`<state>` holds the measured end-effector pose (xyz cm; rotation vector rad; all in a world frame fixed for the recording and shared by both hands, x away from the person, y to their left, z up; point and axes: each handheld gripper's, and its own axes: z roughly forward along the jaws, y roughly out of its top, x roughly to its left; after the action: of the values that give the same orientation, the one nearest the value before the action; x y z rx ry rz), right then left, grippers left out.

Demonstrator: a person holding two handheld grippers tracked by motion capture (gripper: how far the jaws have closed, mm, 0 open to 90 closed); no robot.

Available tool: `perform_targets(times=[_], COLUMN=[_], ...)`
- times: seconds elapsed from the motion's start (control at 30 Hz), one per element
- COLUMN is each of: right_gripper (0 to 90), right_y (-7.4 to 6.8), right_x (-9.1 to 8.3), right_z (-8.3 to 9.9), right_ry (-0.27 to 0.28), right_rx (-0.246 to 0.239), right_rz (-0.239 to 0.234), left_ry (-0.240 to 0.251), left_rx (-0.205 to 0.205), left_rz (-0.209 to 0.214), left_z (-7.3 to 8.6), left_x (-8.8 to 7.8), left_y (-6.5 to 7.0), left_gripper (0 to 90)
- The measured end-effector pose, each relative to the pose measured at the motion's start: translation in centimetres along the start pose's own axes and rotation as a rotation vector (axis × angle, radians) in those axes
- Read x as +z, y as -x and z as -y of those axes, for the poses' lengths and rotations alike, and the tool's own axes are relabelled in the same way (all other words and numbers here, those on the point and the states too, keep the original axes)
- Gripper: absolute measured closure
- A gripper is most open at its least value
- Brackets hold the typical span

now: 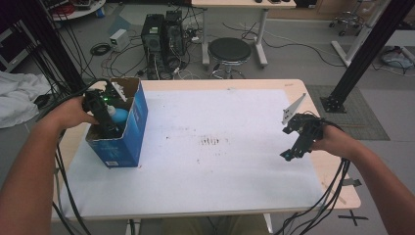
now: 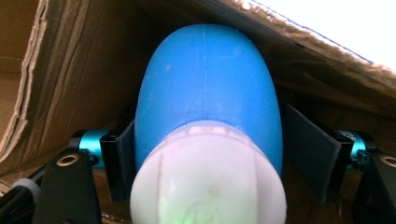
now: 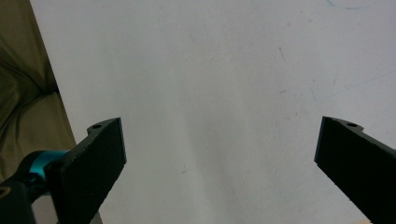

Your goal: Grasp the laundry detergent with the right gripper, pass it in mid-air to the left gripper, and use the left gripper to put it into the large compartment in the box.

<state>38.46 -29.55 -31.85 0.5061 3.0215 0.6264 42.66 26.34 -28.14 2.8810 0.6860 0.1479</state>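
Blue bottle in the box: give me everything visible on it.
The blue bottle looks like smooth plastic, with a rounded body, a faint mould seam along its middle and a white ribbed cap. It sits inside the open blue cardboard box at the table's left. The left tool reaches into the box, its two black jaws standing on either side of the bottle's body near the cap. The left jaw presses it; contact on the right is unclear.
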Motion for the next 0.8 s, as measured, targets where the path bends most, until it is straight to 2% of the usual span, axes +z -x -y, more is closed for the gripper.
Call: perform_targets(times=[0.17,0.33,0.43,0.8], right_gripper=[1.0,1.0,1.0,1.0], right_y=[0.0,-0.1,-0.2,-0.6], right_x=[-0.1,-0.1,-0.1,-0.6], right_z=[0.0,-0.1,-0.1,0.0], right_ry=[0.0,0.002,0.002,0.014], right_rx=[-0.002,-0.003,-0.005,-0.009], right_rz=[0.002,0.0,0.002,0.013], left_ry=[0.032,0.088,0.116,0.155], left_rx=[-0.015,-0.028,-0.031,-0.024], left_rz=[-0.008,-0.032,-0.051,-0.078], left_z=[0.3,0.7,0.7,0.1], left_x=[-0.8,-2.6,-3.9,-7.7], left_y=[0.0,0.1,0.4,2.2], left_gripper=[26.5,26.2,23.2,23.2])
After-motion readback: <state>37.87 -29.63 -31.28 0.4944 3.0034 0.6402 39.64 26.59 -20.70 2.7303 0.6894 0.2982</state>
